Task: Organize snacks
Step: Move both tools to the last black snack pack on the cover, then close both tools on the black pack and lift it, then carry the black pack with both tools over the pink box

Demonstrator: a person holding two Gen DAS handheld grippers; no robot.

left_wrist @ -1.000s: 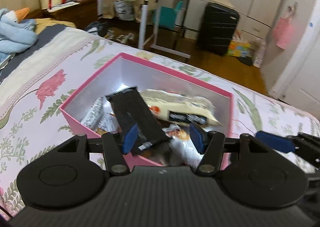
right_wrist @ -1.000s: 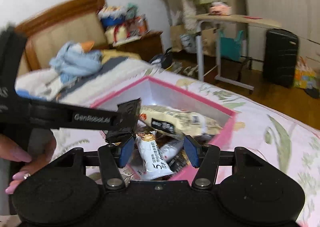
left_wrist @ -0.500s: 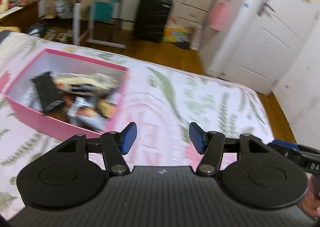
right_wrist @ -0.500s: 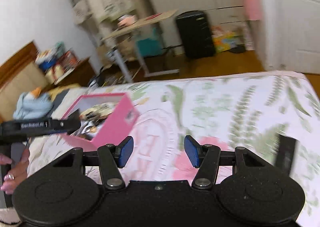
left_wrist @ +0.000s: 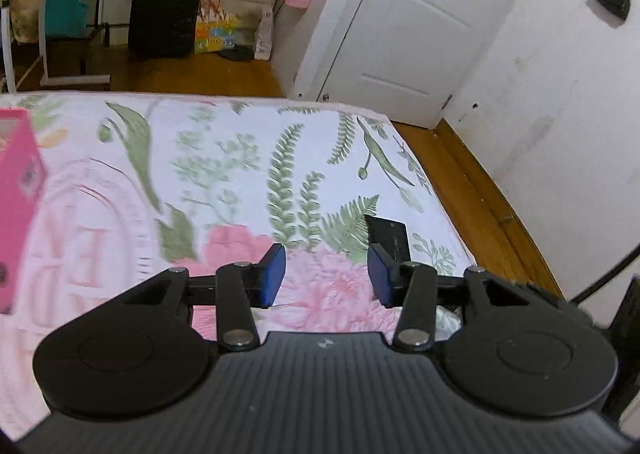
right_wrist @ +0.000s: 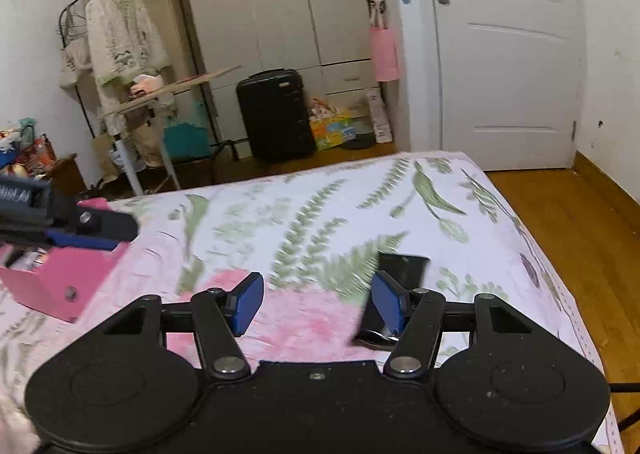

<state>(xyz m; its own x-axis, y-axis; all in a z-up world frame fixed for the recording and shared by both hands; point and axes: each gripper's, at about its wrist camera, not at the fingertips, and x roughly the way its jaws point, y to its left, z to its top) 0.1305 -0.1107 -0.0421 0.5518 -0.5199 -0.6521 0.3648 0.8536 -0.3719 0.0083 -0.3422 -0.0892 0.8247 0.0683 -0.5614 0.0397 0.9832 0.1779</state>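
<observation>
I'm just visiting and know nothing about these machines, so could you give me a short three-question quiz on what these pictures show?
1. True or false: the black packet lies inside the pink box.
2. What does the black packet rest on? A) wooden floor B) floral bedspread C) desk
3. Fill in: nothing is between the fingers of the right gripper or the left gripper; both are ____.

Key: 1 false; 2 B; 3 empty.
</observation>
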